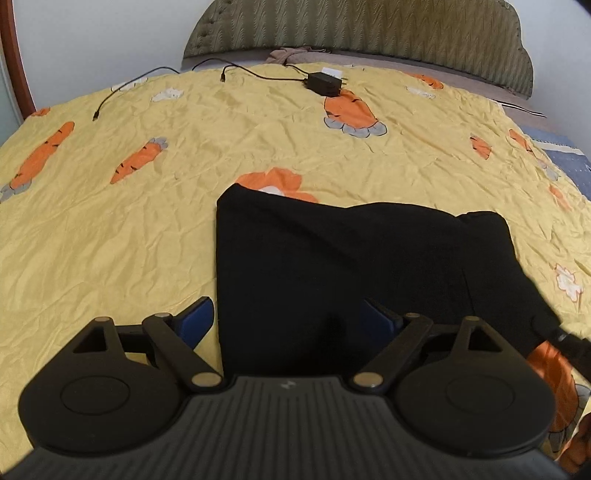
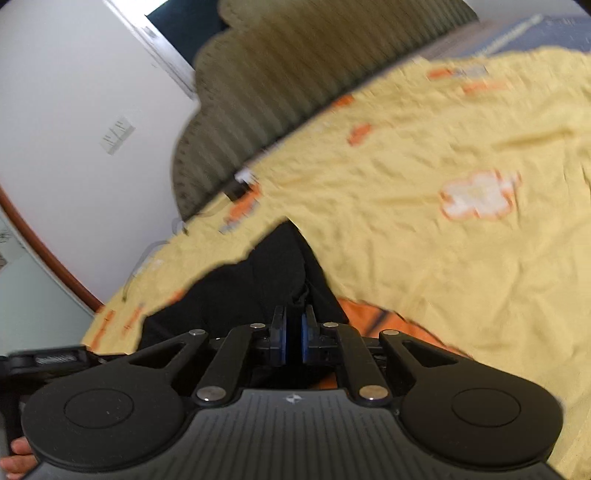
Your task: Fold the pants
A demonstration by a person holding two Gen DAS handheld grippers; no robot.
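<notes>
Nearest in the left wrist view, the left tool [image 1: 284, 314] is seen with its jaws spread wide and nothing gripped: one blue pad [image 1: 195, 317] is over the bare yellow bedspread [image 1: 110, 240], just beside the left edge of the black pants [image 1: 332, 266], and the other pad is over the dark cloth; whether either pad touches what lies beneath cannot be told. The pants are laid on the bedspread as a folded dark block, directly ahead of the left tool. The block's left edge is straight and runs away from the tool toward the headboard [image 1: 369, 33], so the long axis appears to lie along that line; the far edge is uneven, higher at its left corner. In the right wrist view, which is blurred, the right tool [image 2: 293, 332] is seen with its jaws drawn almost together at a bunched edge of the pants [image 2: 258, 273]; a fold of black cloth appears to be pinched between the pads, though the contact itself is hard to make out. A fingertip of a person [image 2: 22, 448] is seen at that view's lower left edge. Beyond the pants, near the headboard, a black power adapter [image 1: 325, 83] with its cable [image 1: 122, 86] is laid on the bedspread, well apart from the pants.
</notes>
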